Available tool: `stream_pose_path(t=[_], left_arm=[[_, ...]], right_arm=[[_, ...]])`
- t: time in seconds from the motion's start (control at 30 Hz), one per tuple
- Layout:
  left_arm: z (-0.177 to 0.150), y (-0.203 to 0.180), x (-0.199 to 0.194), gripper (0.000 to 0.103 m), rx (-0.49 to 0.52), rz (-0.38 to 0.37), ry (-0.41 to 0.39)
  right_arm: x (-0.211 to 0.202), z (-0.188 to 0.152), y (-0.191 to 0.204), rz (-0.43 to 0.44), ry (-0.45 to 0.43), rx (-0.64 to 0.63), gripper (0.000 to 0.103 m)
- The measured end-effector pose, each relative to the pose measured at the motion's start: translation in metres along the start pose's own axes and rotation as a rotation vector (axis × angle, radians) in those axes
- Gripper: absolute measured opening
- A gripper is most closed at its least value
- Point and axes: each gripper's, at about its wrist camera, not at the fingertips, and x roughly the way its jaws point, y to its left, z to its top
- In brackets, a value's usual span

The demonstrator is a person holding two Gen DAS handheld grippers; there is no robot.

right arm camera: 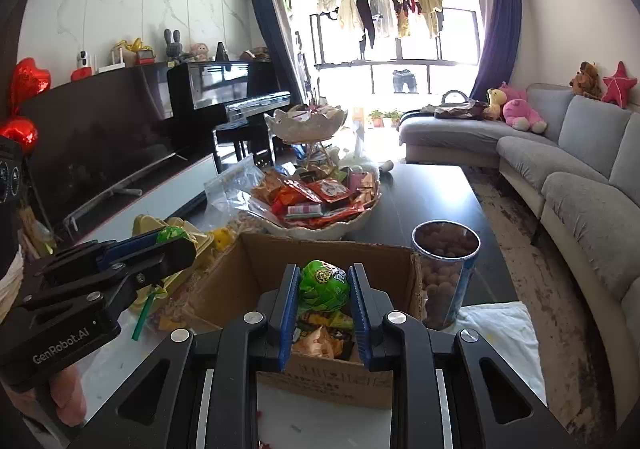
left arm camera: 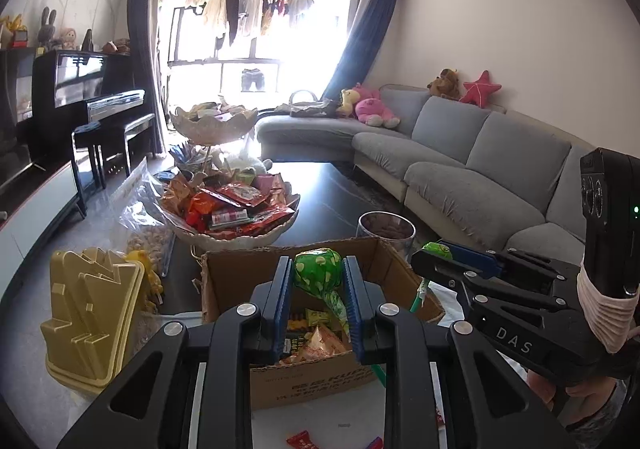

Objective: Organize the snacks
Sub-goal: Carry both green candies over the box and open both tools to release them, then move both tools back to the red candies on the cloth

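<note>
A: Each gripper is nearly closed on a green foil-wrapped lollipop. The left gripper (left arm camera: 318,281) pinches the left lollipop (left arm camera: 316,269) by its head, with the green stick trailing below; the right gripper (right arm camera: 324,289) clamps the right lollipop (right arm camera: 325,283). Both hang over the open brown cardboard box (left arm camera: 256,273) of mixed snack packets.

B: What could go wrong?

A: The foil is slick and the heads are round, so I judge either could twist out and drop. Heading for the heaped white scalloped snack bowl (left arm camera: 240,239), a dangling stick could snag the box rim or knock the clear tub of brown balls (right arm camera: 446,261) just beside it.
</note>
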Motion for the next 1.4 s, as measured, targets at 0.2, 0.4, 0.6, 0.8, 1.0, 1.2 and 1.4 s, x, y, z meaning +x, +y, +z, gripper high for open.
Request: stream_pose_path(t=[0.2,0.4,0.6,0.8,1.0,1.2,1.4], left_arm=[[0.001,0.013,0.028,0.025,-0.030,0.001,0.052],[0.000,0.018,0.045,0.033,-0.026,0.047,0.099],[-0.016,0.014,0.028,0.062,-0.024,0.104,0.088],[-0.033,0.011,0.007,0.062,-0.050,0.093,0.099],[-0.047,0.003,-0.012,0.062,-0.028,0.117,0.104],[-0.066,0.001,-0.014,0.062,-0.044,0.117,0.137],[-0.091,0.001,-0.009,0.062,-0.057,0.122,0.180]], right_arm=[[0.023,0.002,-0.005,-0.024,0.037,-0.003,0.026],[0.043,0.003,-0.009,-0.040,0.063,0.001,0.027],[0.032,-0.009,-0.008,-0.100,0.043,-0.001,0.051],[0.015,-0.027,-0.008,-0.108,0.082,0.032,0.051],[-0.005,-0.045,-0.007,-0.134,0.092,0.036,0.051],[-0.012,-0.062,-0.011,-0.169,0.141,0.057,0.051],[-0.012,-0.088,-0.019,-0.218,0.189,0.085,0.051]])
